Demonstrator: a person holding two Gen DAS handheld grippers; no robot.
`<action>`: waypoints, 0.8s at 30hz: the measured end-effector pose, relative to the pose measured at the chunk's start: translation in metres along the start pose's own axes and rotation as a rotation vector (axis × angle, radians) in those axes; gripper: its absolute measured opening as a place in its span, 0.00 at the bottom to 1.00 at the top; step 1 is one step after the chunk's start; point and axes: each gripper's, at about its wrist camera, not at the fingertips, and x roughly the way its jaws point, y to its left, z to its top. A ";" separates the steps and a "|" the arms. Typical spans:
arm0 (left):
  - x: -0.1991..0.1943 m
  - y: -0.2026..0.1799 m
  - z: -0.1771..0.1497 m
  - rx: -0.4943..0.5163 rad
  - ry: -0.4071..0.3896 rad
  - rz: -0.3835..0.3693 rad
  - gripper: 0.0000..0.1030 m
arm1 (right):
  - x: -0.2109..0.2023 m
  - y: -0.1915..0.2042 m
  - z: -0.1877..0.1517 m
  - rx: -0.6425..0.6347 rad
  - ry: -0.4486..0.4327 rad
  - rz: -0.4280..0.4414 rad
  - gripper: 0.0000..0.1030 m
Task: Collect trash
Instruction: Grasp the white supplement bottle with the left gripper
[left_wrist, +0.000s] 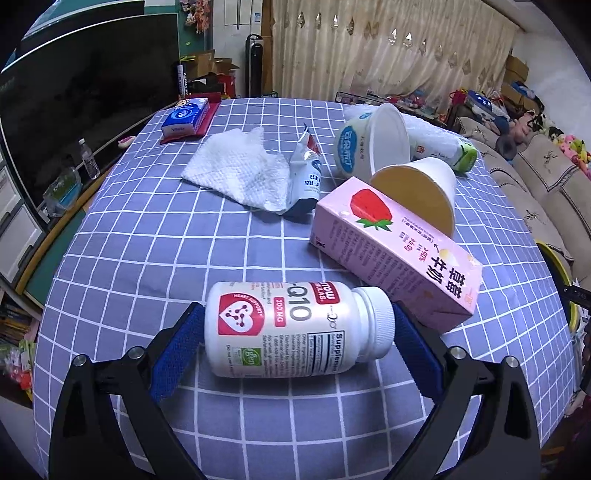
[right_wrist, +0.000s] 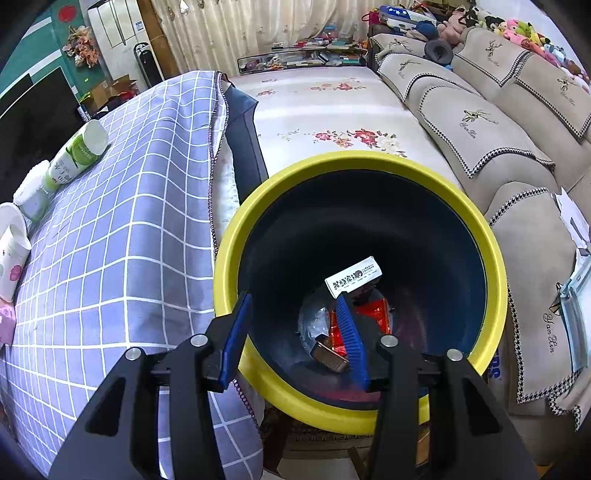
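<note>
A white supplement bottle (left_wrist: 291, 328) lies on its side on the blue checked tablecloth (left_wrist: 221, 236). My left gripper (left_wrist: 295, 325) is open around it, one blue pad at its base and one near its cap. Behind it lie a pink strawberry milk carton (left_wrist: 395, 247), a paper cup (left_wrist: 424, 192), a yogurt tub (left_wrist: 369, 144), a crumpled tissue (left_wrist: 240, 170) and a torn wrapper (left_wrist: 306, 173). My right gripper (right_wrist: 295, 299) is open and empty above a yellow-rimmed dark bin (right_wrist: 491, 236) that holds a small white box (right_wrist: 352, 277), red wrappers (right_wrist: 376, 314) and a small tin (right_wrist: 328, 356).
A tissue pack (left_wrist: 184, 116) on a red tray sits at the table's far left. A green-and-white bottle (right_wrist: 79, 151) lies near the table's right edge. A television (left_wrist: 74, 110) stands left of the table. A sofa (right_wrist: 498, 147) and floral mat (right_wrist: 332, 110) lie beyond the bin.
</note>
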 end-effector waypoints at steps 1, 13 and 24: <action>0.000 0.000 -0.001 -0.002 0.001 -0.003 0.84 | 0.000 0.000 0.000 -0.001 0.000 -0.001 0.44; -0.033 -0.017 -0.004 0.080 -0.023 -0.052 0.84 | -0.009 -0.001 -0.001 -0.006 -0.023 0.003 0.44; -0.050 -0.133 0.019 0.293 -0.040 -0.300 0.84 | -0.039 -0.019 -0.012 0.002 -0.081 -0.009 0.44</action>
